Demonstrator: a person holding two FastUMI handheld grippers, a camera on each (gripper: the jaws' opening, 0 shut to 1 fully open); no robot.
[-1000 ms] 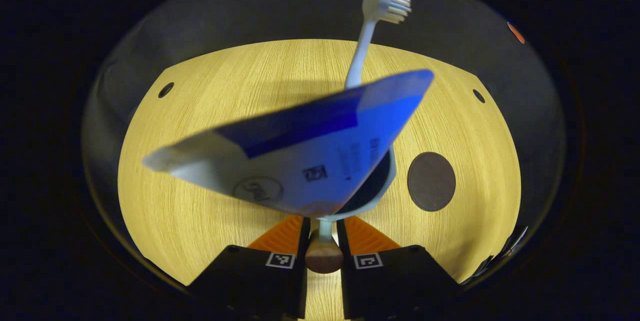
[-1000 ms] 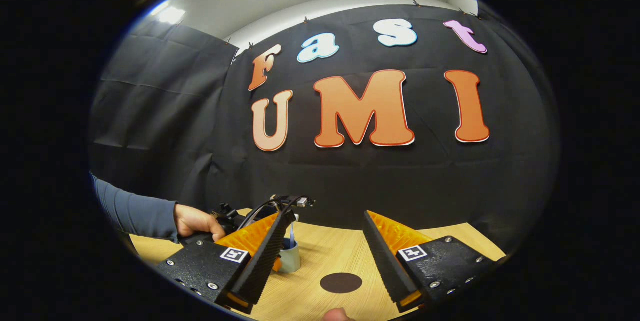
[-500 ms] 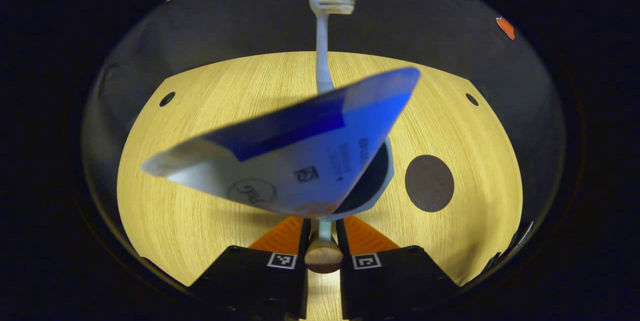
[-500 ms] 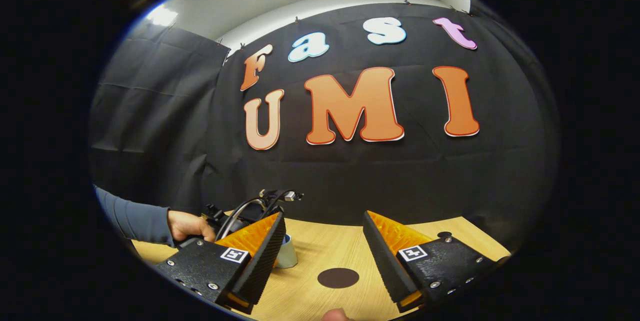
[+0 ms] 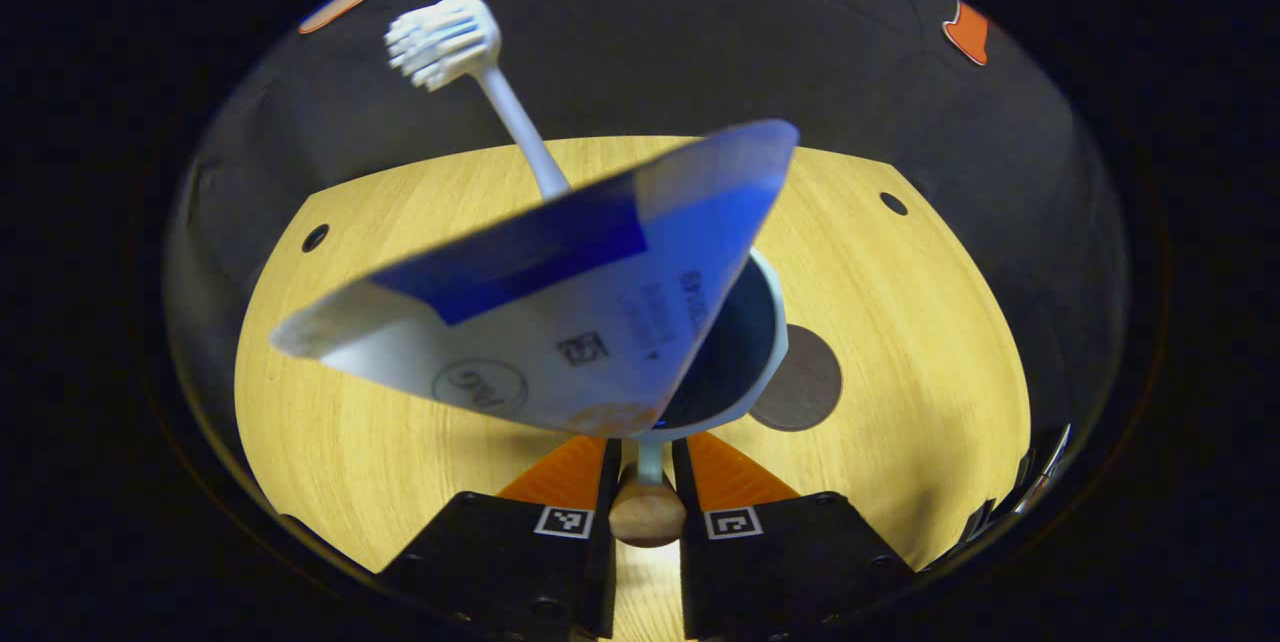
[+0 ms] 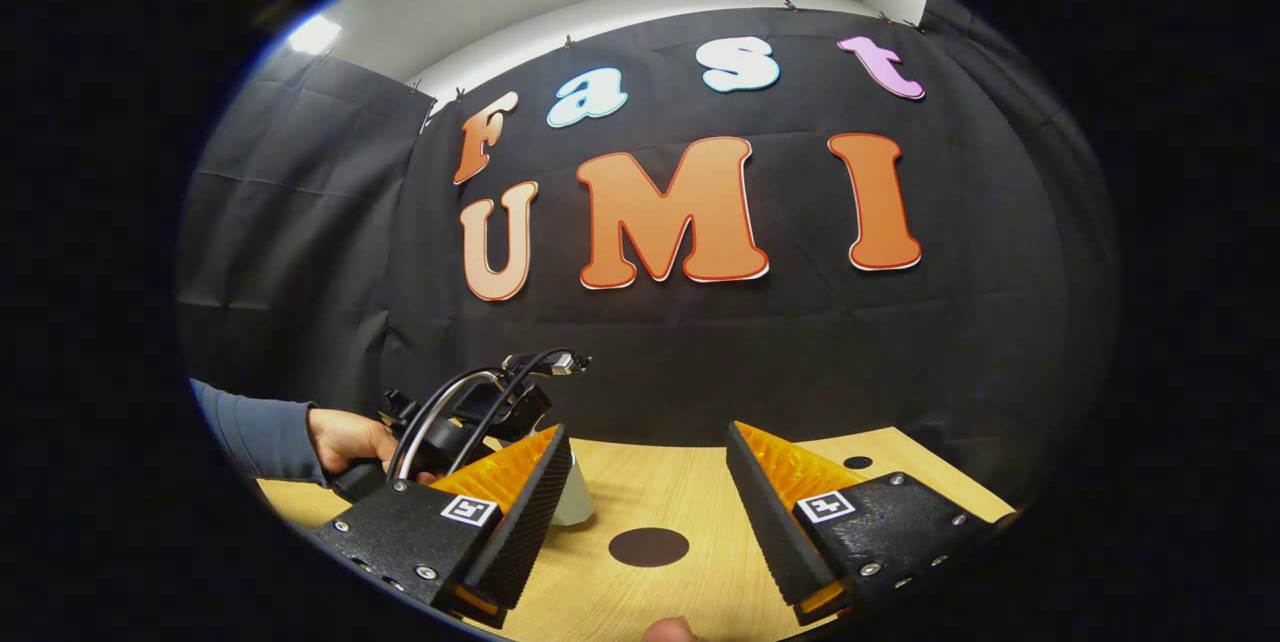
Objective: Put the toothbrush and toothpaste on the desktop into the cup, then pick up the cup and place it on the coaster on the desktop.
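1. One cup (image 5: 762, 362) is holding both the toothpaste (image 5: 560, 322) and the toothbrush (image 5: 480, 72), which are leaning out over its rim.
2. The cup is sitting between the left gripper (image 5: 646, 462) fingers, clamped at its handle, and is overlapping the near edge of the coaster (image 5: 805, 387) on the desktop (image 5: 900, 342).
3. Beside the coaster, the right gripper (image 6: 645, 482) is hovering with its jaws spread wide, gripping nothing; a hand (image 6: 345, 437) is holding the other gripper by the cup.

Small dark print and a square code on the toothpaste tube (image 5: 560, 322), too blurred to read, a round emblem near its lower edge, illegible, black-and-white square markers on the left gripper (image 5: 647, 442) and right gripper (image 6: 645, 512), no other legible text
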